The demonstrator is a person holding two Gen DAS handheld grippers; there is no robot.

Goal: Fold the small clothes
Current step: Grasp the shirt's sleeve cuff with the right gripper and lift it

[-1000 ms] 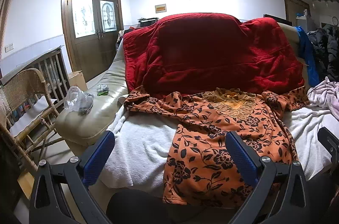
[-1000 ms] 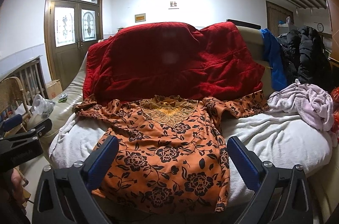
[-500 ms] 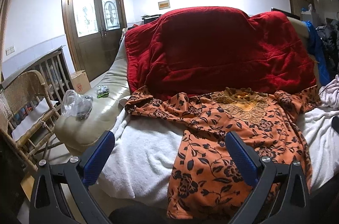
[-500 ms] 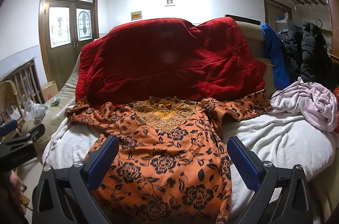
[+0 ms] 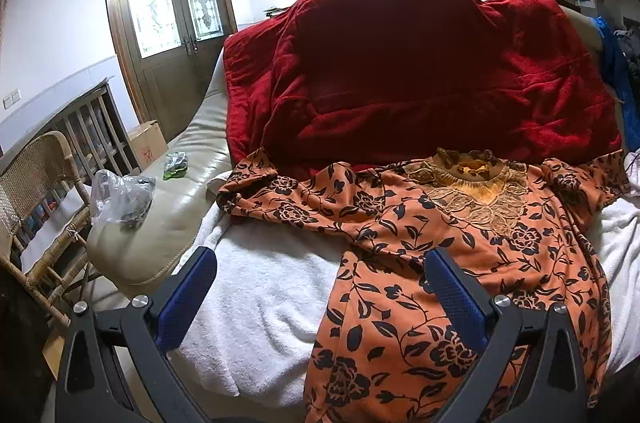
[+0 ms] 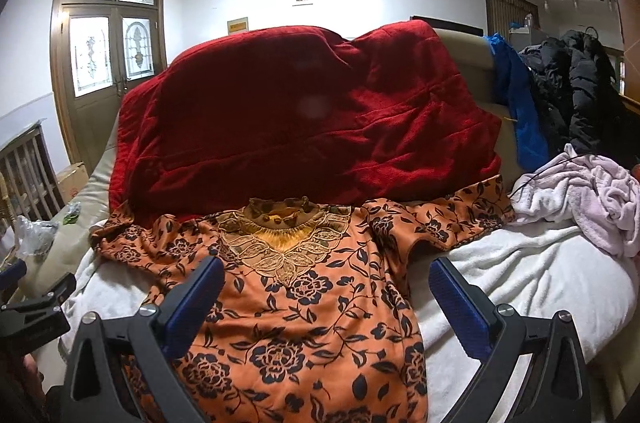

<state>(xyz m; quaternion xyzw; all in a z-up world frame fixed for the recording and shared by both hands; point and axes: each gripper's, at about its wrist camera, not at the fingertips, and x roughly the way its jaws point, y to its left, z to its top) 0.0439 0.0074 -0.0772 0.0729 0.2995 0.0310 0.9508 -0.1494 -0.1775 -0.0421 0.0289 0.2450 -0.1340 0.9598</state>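
The blouse [image 6: 304, 307] lies face up on the white towel [image 5: 264, 287] that covers the sofa seat, collar toward the red quilt [image 6: 304, 127] at the back edge and hem hanging over the front edge, sleeves spread to both sides, which looks like a layout ready for folding. The left gripper [image 5: 320, 287] and right gripper [image 6: 326, 293] hover above it, jaws wide, holding and touching nothing.

Blouse [image 6: 304, 307]: smooth printed cloth, slight sheen, lace at neck. Quilt [image 6: 304, 127] behind it: plush velvety cloth. Towel [image 5: 276, 287] beneath: rough terry. Sofa [image 5: 180, 199]: glossy leather. Chair [image 5: 36, 183]: woven cane.
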